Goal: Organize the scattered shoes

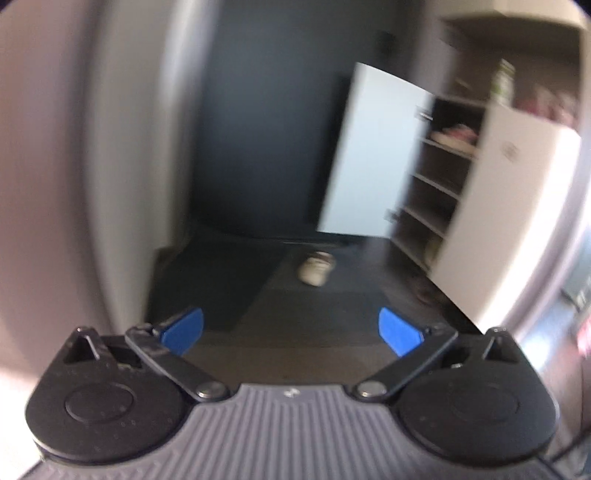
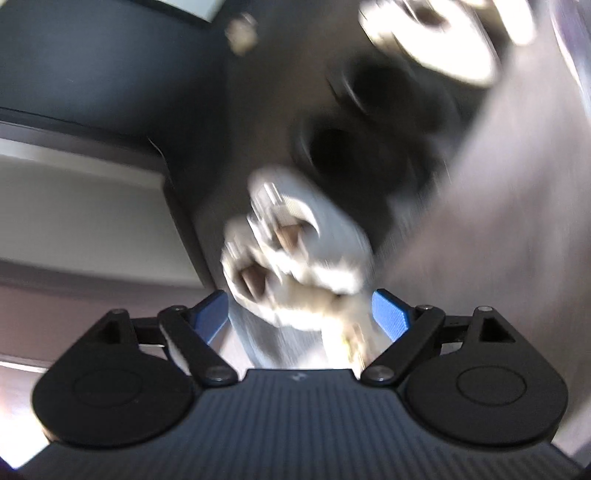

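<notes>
In the left wrist view, a pale shoe point(image 1: 316, 268) lies on the dark floor ahead, in front of an open shoe cabinet point(image 1: 439, 192). My left gripper point(image 1: 291, 330) is open and empty, well short of the shoe. In the right wrist view, blurred by motion, a pair of white sneakers point(image 2: 295, 254) lies on the floor just beyond my right gripper point(image 2: 299, 317), which is open with its blue pads on either side of the nearer sneaker's end. A pair of black shoes point(image 2: 373, 158) lies behind them, and a white pair point(image 2: 439, 40) farther back.
The cabinet has a white open door point(image 1: 369, 151), several shelves and pinkish shoes point(image 1: 456, 134) on an upper shelf. A white wall or door frame point(image 1: 92, 166) stands on the left. A dark mat point(image 1: 221, 273) covers part of the floor. A small pale shoe point(image 2: 242, 31) lies far back.
</notes>
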The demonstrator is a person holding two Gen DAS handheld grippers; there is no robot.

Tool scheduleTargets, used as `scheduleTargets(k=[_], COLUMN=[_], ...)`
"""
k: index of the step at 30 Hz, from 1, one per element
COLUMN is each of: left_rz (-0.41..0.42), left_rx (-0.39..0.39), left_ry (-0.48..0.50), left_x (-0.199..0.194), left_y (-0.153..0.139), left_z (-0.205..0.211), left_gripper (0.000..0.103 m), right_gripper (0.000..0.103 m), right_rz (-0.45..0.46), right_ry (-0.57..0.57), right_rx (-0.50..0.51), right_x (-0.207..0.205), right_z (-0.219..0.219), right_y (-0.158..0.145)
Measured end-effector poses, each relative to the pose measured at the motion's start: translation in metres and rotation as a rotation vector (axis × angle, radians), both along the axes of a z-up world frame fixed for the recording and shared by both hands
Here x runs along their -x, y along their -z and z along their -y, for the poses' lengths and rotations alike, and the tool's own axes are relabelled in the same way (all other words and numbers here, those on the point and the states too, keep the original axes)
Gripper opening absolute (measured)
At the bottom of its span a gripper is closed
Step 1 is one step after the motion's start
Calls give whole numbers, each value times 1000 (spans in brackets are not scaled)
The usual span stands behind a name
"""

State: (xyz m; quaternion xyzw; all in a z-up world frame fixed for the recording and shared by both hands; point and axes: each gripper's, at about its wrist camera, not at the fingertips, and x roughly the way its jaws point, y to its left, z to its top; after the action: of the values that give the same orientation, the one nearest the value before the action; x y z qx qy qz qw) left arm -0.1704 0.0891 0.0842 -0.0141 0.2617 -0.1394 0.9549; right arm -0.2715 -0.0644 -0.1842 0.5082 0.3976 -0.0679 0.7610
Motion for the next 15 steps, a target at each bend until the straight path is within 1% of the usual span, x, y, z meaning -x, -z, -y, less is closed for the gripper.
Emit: scheduleTargets(k=[1, 2, 3, 5, 7, 9, 10, 11, 13, 15], left_rz=[-5, -24, -43, -83, -114, -106, -104, -101, -97, -90], left_rx=[-26, -26, -24, -21, -17, -18, -12, -5, 9, 40], left_ry=[25, 31, 36, 47, 4, -29, -27, -24, -19, 45], left_x=[-19, -37, -54, -89, -124, -164, -183, -203, -241, -271], left_y=[6, 15, 23, 41, 66, 99, 119, 139, 180, 214], left_z=[13, 19, 24, 35, 40, 51, 56, 62, 73, 85], left_gripper=[103, 103, 103, 103, 103, 103, 103, 103, 103, 102], right_gripper=[88, 87, 87, 87, 87, 86, 87, 86, 86, 86], right_rz=[30, 61, 92, 162, 197, 220, 236, 251, 295, 337], right_ry=[-31, -61, -86, -122, -129, -183, -204, -193, -154, -118], right_rx=[75, 143, 199, 345, 440, 537, 599, 626, 625, 624], right_x=[-22, -42, -57, -96, -127, -158, -178, -196, -223, -244], right_z=[16, 29, 38, 61, 75, 82, 87, 94, 107, 116], right_y=[-25, -47, -63, -97, -111, -110, -101, -88, -59, -34])
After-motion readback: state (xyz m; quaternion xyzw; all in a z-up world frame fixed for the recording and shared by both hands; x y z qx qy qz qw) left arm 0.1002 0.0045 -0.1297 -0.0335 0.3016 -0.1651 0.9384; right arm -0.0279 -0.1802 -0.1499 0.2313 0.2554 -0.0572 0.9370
